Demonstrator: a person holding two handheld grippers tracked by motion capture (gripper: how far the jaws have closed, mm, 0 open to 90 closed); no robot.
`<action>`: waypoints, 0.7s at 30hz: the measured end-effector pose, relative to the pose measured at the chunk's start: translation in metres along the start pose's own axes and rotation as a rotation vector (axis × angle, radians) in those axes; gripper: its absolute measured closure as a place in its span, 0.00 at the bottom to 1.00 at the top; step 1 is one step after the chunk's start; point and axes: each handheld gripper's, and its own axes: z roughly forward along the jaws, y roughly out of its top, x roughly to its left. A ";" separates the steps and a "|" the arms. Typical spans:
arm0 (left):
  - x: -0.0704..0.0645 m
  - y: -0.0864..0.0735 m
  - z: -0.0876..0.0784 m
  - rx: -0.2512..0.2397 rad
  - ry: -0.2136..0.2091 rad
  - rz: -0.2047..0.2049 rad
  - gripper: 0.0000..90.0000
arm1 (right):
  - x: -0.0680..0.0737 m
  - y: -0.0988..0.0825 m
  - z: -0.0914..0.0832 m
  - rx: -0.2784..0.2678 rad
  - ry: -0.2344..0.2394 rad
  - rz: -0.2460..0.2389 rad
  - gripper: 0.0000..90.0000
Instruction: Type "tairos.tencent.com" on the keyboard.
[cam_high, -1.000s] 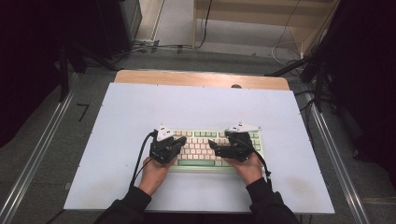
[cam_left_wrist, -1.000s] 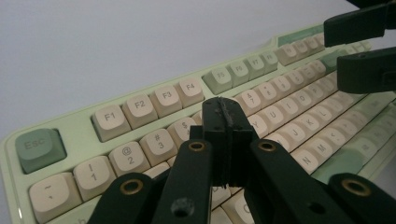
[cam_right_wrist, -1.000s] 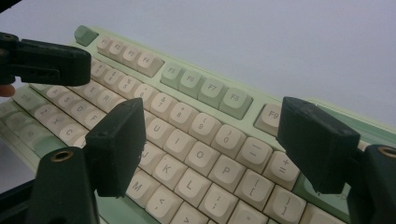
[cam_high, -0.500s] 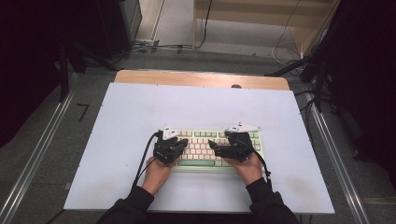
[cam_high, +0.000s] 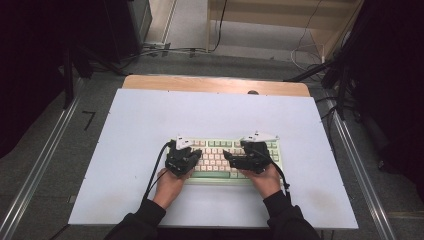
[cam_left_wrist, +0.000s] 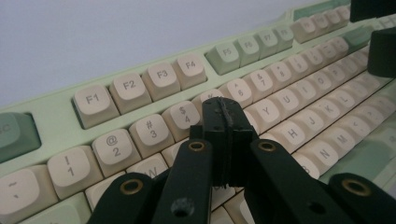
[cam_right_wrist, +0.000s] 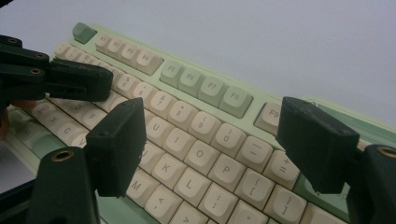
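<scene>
White tabletop (cam_high: 150, 125), wooden strip (cam_high: 215, 84) along far edge. One item lies on it: pale green keyboard (cam_high: 220, 172) with cream keys, near the front edge.

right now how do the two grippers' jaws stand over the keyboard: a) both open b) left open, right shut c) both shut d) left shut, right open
d: the left gripper has its jaws pressed together over the keyboard with nothing between them, while the right gripper has its jaws spread wide apart above the keys.
</scene>
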 end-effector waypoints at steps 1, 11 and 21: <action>0.000 0.000 0.000 -0.001 -0.004 -0.001 1.00 | 0.000 0.000 0.000 0.000 0.000 0.000 0.24; 0.008 0.007 -0.018 -0.082 -0.061 -0.070 0.57 | -0.002 0.000 -0.001 -0.003 -0.002 0.005 0.25; 0.014 0.009 -0.026 -0.112 0.007 -0.077 0.32 | -0.002 0.000 -0.002 -0.005 -0.003 0.005 0.25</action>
